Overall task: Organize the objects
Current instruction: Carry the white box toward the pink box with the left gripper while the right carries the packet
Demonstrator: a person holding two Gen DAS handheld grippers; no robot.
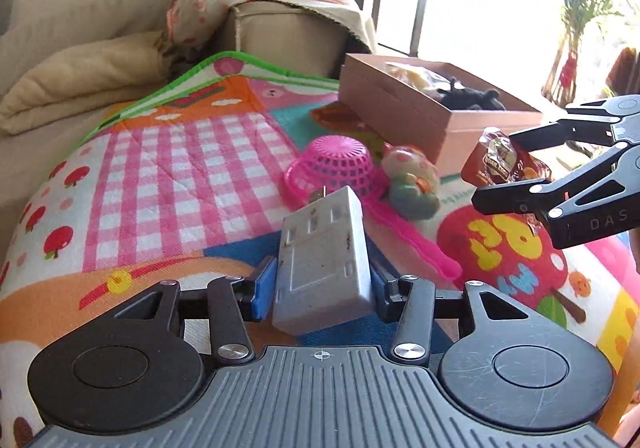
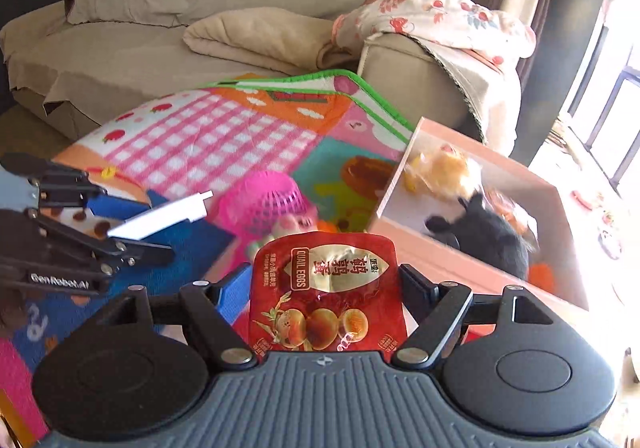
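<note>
Right hand-held gripper [image 2: 326,280]: clamped on a red quail egg packet [image 2: 324,296], label upward, the packet's long axis running along the fingers.
Left hand-held gripper [image 1: 320,280]: narrow, blue pads pressing the sides of a grey-white plug adapter [image 1: 322,268], whose long axis points away from the camera with prongs at the far end.
Key relation: the pink cardboard box [image 2: 560,288] lies ahead and to the right of the right hand-held gripper, just beyond the packet's top edge; I judge it the drop spot.
Nearer hand: the right one; from the left wrist view the box [image 1: 400,104] sits further off, past the toys.
Box contents: a yellow plush [image 2: 440,168] and a black plush [image 2: 492,236] already lie inside.
On the play mat [image 1: 180,152]: an upturned pink basket scoop [image 1: 340,164] and a small pig figure [image 1: 412,184] lie between the adapter and the box.
Hard to make out: the box interior is blurred and washed out by window glare; the packet's lower edge is hidden behind the gripper body.
</note>
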